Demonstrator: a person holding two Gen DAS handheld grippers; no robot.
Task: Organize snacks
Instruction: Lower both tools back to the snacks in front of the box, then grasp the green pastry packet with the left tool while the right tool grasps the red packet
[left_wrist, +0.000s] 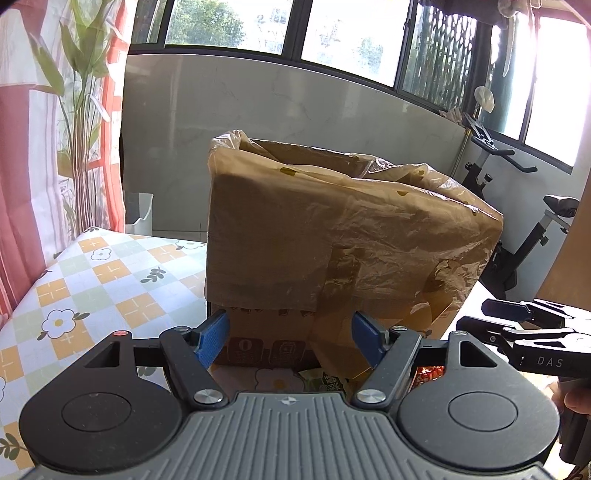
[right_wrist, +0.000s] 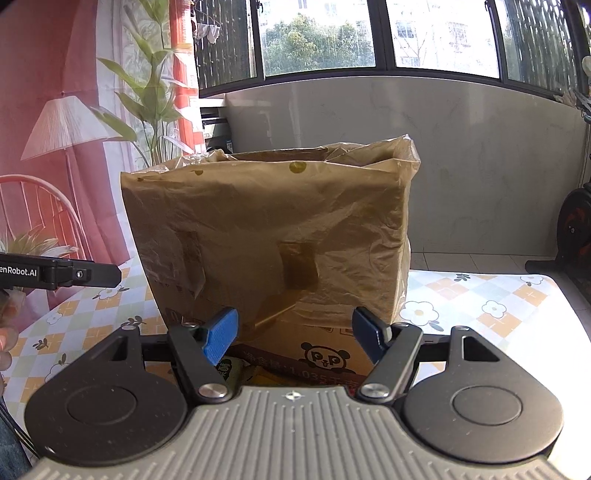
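A cardboard box (left_wrist: 332, 240) (right_wrist: 273, 236) lined with a brownish see-through plastic bag stands on the flower-checked tablecloth (left_wrist: 92, 288) (right_wrist: 480, 295), its top open. My left gripper (left_wrist: 291, 339) is open just in front of the box's lower face, nothing between its blue pads. My right gripper (right_wrist: 295, 338) is open too, close to the box's front with its panda print. Snack packets lie low between grippers and box: a green one (left_wrist: 325, 382) (right_wrist: 231, 371), a red one (left_wrist: 430, 371) and a yellow one (right_wrist: 266, 376), each mostly hidden. Each view shows the other gripper at its edge (left_wrist: 472, 315) (right_wrist: 107, 275).
A white bin (left_wrist: 138, 214) stands on the floor behind the table. An exercise bike (left_wrist: 517, 229) is at the right by the windows. A curtain with a plant print (left_wrist: 55, 129) hangs on the left. The table's far edge runs behind the box.
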